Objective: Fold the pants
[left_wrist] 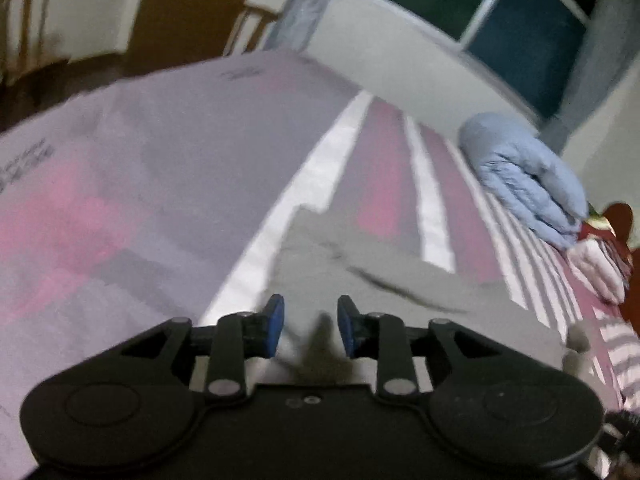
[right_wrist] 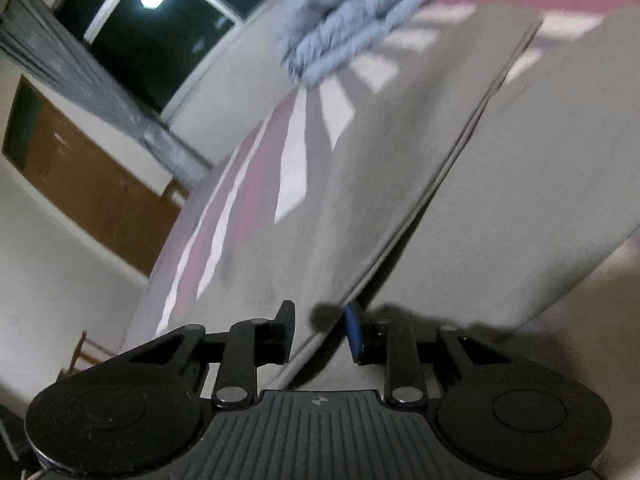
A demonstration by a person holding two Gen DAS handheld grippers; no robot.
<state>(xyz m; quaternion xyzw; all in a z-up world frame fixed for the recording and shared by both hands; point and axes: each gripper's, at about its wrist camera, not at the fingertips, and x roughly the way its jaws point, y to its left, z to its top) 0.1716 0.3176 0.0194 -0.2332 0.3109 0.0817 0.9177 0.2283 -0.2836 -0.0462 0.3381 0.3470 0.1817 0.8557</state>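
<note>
Motion blur softened both views as we worked over the bed (left_wrist: 168,168), its far edge at 12 o'clock meeting a wall. The grey pants (right_wrist: 420,168) lay flat on the striped cover, their lower part cut off behind the tools. Our left claw (left_wrist: 311,326) stood narrowly parted, gripping nothing, above the cloth. Our right claw (right_wrist: 320,330) stood likewise, a pants edge passing between its pads untouched. Folded blue bedding (left_wrist: 520,172) sat at 2 o'clock.

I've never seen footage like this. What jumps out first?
Grey pants lie spread on a pink-and-white striped bedsheet. In both views, black fingers with blue pads stand slightly apart just above the cloth. A folded pale blue quilt lies at the bed's far right edge.
</note>
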